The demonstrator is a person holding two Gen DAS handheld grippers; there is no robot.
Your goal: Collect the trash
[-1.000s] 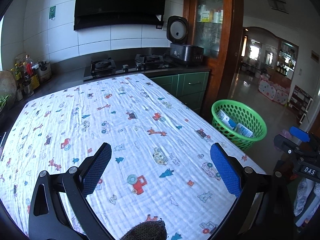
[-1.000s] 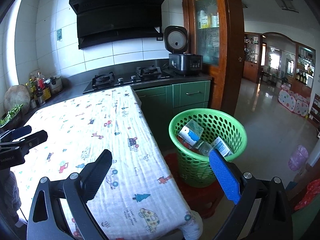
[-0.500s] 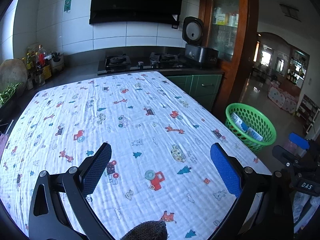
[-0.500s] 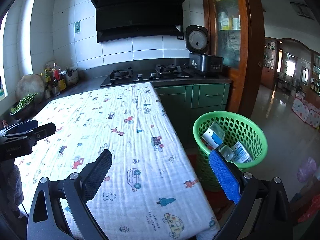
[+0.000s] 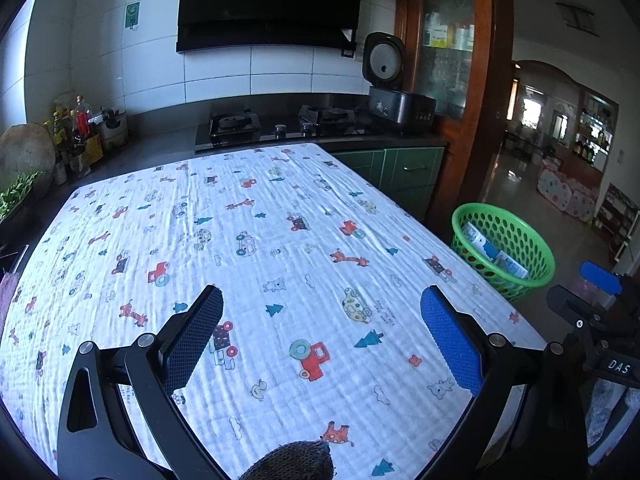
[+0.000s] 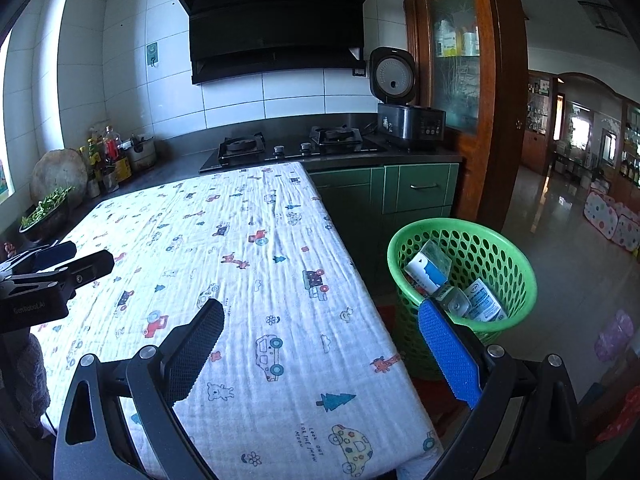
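Both the left tongs (image 5: pixel 320 320) and right tongs (image 6: pixel 320 340) are hanging wide open, gripping nothing, over the bench (image 6: pixel 248 248). The trash (image 6: pixel 448 284) is lying inside the green basket (image 6: pixel 516 256) beside the bench. Judging risk: swinging low near that basket could be tipping it over.

Cartoon-print cloth (image 5: pixel 260 264) spread flat over the tabletop; behind it a gas hob (image 6: pixel 288 146) under the black hood (image 6: pixel 276 28); rice cooker (image 6: pixel 408 112) lid up at the right; bottles (image 6: pixel 106 152) crowd the left corner.
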